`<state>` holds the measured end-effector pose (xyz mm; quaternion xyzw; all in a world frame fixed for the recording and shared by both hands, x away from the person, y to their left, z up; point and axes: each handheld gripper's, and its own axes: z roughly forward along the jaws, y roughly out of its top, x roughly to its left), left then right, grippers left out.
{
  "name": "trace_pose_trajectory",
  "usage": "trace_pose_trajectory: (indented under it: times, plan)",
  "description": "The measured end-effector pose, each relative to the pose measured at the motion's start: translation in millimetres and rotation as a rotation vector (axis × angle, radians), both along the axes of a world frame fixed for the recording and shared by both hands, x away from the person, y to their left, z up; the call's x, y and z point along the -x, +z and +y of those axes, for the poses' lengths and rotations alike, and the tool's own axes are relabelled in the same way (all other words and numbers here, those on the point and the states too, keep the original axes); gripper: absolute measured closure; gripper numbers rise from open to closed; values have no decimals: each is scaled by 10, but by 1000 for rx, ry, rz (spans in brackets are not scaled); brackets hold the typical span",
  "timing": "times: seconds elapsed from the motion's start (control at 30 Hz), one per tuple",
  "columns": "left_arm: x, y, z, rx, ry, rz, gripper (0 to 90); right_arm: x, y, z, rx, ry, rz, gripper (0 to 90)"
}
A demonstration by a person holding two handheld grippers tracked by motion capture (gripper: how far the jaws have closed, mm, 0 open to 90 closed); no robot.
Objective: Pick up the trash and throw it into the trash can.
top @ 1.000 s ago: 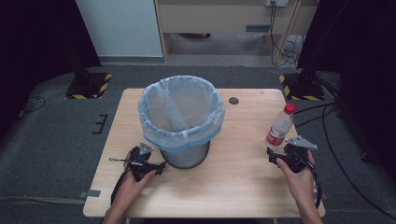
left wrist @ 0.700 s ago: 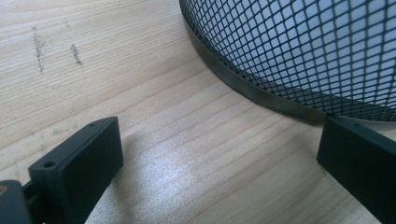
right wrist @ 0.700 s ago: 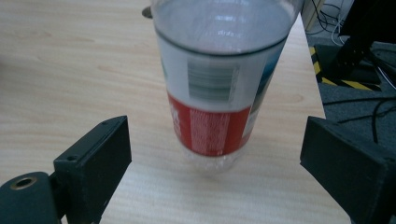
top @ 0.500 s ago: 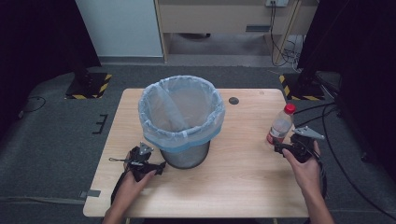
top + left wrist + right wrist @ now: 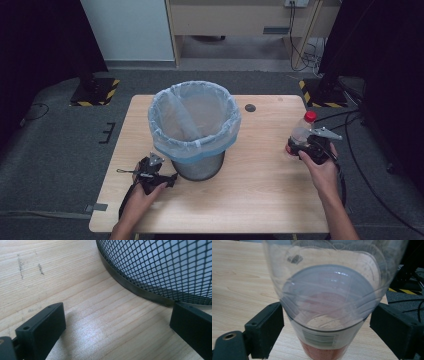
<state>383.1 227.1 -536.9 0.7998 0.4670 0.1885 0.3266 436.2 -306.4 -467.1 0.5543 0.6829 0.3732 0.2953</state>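
A clear plastic bottle (image 5: 302,132) with a red cap and a red label stands near the table's right edge. My right gripper (image 5: 295,148) has it between its jaws low on the body. The jaws have just been closing, and in the right gripper view both pads (image 5: 268,327) lie against the sides of the bottle (image 5: 324,302). A black mesh bin (image 5: 200,169) lined with a pale blue bag stands mid-table. My left gripper (image 5: 170,178) rests on the wood at the bin's near left. It stands open (image 5: 117,320) with nothing between its jaws, and the right one almost touches the bin's base ring (image 5: 140,288).
The wooden table (image 5: 260,200) has bare wood in front of the bin and between the bin and the bottle. A dark round hole (image 5: 250,107) sits near the far edge. Cables and black stands with striped bases lie on the floor beyond.
My right gripper has moved forward up to the bottle and its jaws now sit around it. The bottle, the bin and the left gripper have stayed put.
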Motion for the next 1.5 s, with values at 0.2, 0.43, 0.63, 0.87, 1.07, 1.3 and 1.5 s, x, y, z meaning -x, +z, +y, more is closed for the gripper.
trace_pose_trajectory:
  times: [0.2,0.43,0.63,0.87,1.07,1.3,1.5]
  plan:
    - [0,0,0,0,0,0,0,-30,-26,-16,-10,6,4,176]
    - [0,0,0,0,0,0,0,-35,-26,-10,-17,16,-1,203]
    - [0,0,0,0,0,0,0,-56,-52,1,-12,20,0,233]
    - [0,0,0,0,0,0,0,-63,-47,-4,-15,26,-5,263]
    - [0,0,0,0,0,0,0,-25,8,0,-24,37,-28,268]
    - [0,0,0,0,0,0,0,11,76,4,-38,53,-35,269]
    - [0,0,0,0,0,0,0,14,239,42,-49,80,-52,269]
